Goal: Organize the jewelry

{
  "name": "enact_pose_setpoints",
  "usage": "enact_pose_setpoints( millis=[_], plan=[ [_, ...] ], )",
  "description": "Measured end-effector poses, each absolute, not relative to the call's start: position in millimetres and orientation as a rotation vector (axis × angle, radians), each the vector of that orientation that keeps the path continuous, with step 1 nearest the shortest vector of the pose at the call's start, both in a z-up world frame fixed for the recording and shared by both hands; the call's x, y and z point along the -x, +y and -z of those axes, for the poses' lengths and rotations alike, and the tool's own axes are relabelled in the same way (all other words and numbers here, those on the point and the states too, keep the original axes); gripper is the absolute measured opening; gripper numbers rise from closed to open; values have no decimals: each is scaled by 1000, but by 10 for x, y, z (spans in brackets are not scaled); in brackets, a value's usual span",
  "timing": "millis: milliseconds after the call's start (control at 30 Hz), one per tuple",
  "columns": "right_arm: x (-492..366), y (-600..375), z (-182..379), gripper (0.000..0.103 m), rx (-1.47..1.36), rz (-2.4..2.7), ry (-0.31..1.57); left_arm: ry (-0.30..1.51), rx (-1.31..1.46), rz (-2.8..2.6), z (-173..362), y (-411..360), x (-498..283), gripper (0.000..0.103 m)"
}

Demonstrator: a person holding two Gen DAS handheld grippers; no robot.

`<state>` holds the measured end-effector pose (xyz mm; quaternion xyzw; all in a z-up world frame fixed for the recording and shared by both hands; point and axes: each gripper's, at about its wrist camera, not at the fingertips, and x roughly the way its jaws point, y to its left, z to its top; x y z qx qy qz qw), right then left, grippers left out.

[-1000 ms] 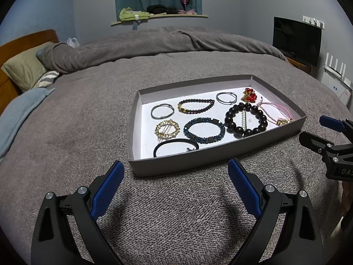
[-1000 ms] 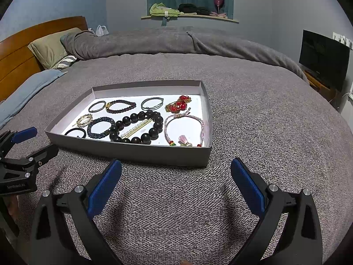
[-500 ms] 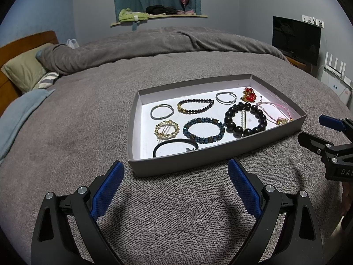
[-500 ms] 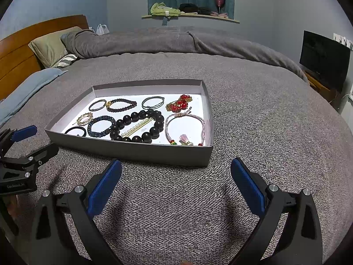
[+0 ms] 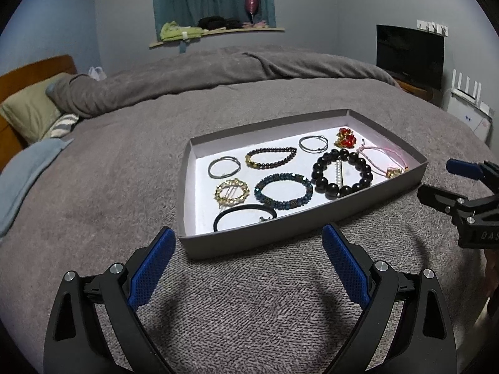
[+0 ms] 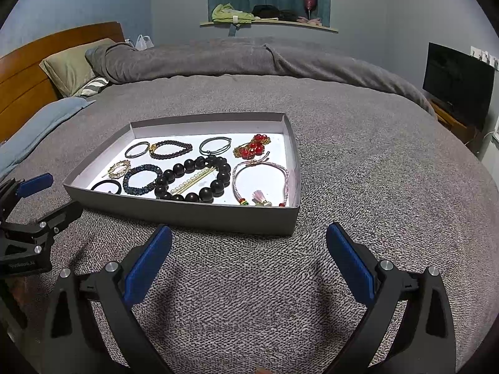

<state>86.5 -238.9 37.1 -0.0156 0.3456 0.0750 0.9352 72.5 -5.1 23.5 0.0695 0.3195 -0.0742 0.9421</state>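
A shallow grey tray [image 5: 274, 243] with a white floor sits on a grey blanket [image 5: 109, 193], in the centre of the left wrist view and centre-left of the right wrist view. Ten pieces of jewelry lie in it, none stacked except one.

Counted in the left wrist view:
- Two thin silver bangles [image 5: 224, 167], one at the tray's upper left and the other [image 5: 313, 143] toward its upper right.
- One dark small-bead bracelet [image 5: 270, 157] with gold beads, between the bangles.
- One gold ring-shaped clip [image 5: 231, 190] at the left.
- One blue bead bracelet [image 5: 283, 191] in the middle.
- One black hair tie [image 5: 244, 216] against the near wall.
- One big black bead bracelet [image 5: 342, 174], with one pearl bar clip [image 5: 338, 174] lying inside its ring.
- One red bead cluster [image 5: 345, 138] at the upper right.
- One pink cord bracelet [image 5: 383, 162] at the far right.

The left gripper [image 5: 248, 261] fills the lower frame of its own view, spread wide and holding nothing, above the blanket just in front of the tray's near wall. The right gripper [image 6: 249, 260] sits likewise in the lower frame of its view, spread wide and holding nothing, before the tray's near right corner. Each gripper shows at the other view's edge.
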Motion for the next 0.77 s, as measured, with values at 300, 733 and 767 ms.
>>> enact_pose_setpoints(
  millis=[300, 733, 767],
  plan=[
    [-858, -2393, -392, 98, 32, -150, 705, 623, -135, 129, -294, -10, -699, 94],
    [-855, -2391, -402, 98, 33, -151, 705, 669, -130, 94, -254, 75, -774, 94],
    [-856, -2398, -406, 98, 32, -152, 705, 678, -136, 91, -258, 82, -779, 94]
  ],
)
